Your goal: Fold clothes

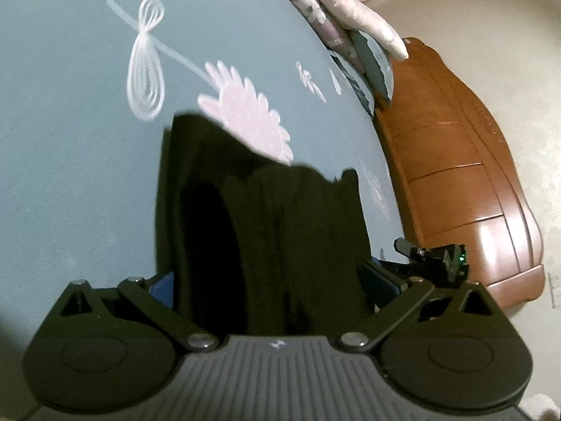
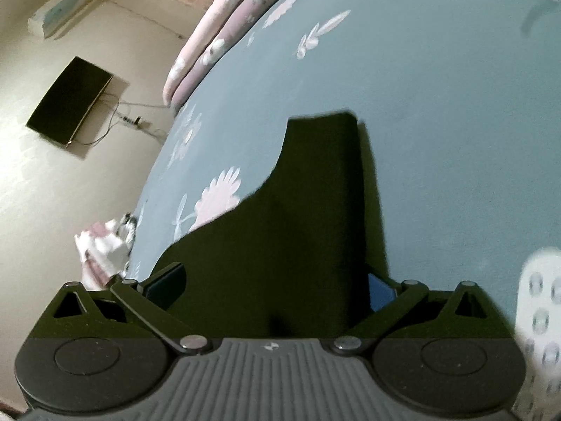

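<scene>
Pinching black garment (image 1: 266,231) in both grippers (image 1: 266,284) (image 2: 277,284); blue floral bedspread (image 1: 70,140), wooden headboard (image 1: 455,175), wall TV (image 2: 70,100).

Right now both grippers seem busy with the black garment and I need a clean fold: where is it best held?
Keep to the near edge of the black garment, one corner per gripper, coming from the near side: the cloth runs away from both over the blue bedsheet.
</scene>
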Demonstrator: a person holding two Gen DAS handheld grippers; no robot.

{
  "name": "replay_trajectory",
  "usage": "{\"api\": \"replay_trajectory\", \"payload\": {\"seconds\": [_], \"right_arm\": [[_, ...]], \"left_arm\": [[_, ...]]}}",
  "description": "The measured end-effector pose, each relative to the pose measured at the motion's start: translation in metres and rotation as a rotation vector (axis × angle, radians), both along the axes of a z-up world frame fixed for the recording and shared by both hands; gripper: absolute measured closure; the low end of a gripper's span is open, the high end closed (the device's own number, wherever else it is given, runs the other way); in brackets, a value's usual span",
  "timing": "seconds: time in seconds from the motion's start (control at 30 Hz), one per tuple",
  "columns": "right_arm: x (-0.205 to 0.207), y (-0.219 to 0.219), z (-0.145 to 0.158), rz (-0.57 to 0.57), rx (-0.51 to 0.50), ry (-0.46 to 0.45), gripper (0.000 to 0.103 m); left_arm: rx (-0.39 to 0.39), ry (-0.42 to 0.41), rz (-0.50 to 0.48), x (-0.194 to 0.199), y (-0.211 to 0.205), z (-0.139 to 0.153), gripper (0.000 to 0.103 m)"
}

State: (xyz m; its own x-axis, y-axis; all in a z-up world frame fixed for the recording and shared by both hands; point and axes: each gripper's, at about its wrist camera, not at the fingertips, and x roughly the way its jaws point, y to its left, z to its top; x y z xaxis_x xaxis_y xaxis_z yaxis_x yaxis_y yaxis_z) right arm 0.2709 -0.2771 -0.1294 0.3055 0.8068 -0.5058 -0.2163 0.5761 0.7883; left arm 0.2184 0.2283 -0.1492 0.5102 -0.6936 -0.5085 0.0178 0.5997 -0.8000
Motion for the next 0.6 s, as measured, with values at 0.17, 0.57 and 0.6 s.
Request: {"api": "replay_trajectory", "payload": {"seconds": [0.17, 0.57, 0.6], "right_arm": [[-0.031, -0.011, -0.002, 0.060, 0.045, 0.027, 0.000], [0.008, 0.022, -0.002, 0.086, 0.040, 0.020, 0.000], [0.006, 0.021, -0.002, 0.091, 0.040, 0.019, 0.000]], "left_arm": [[-0.016, -0.011, 0.001, 0.004, -0.002, -0.002, 0.002], [-0.048, -0.037, 0.000, 0.008, -0.007, -0.006, 0.002], [-0.054, -0.036, -0.007, 0.004, -0.007, -0.006, 0.002]]}}
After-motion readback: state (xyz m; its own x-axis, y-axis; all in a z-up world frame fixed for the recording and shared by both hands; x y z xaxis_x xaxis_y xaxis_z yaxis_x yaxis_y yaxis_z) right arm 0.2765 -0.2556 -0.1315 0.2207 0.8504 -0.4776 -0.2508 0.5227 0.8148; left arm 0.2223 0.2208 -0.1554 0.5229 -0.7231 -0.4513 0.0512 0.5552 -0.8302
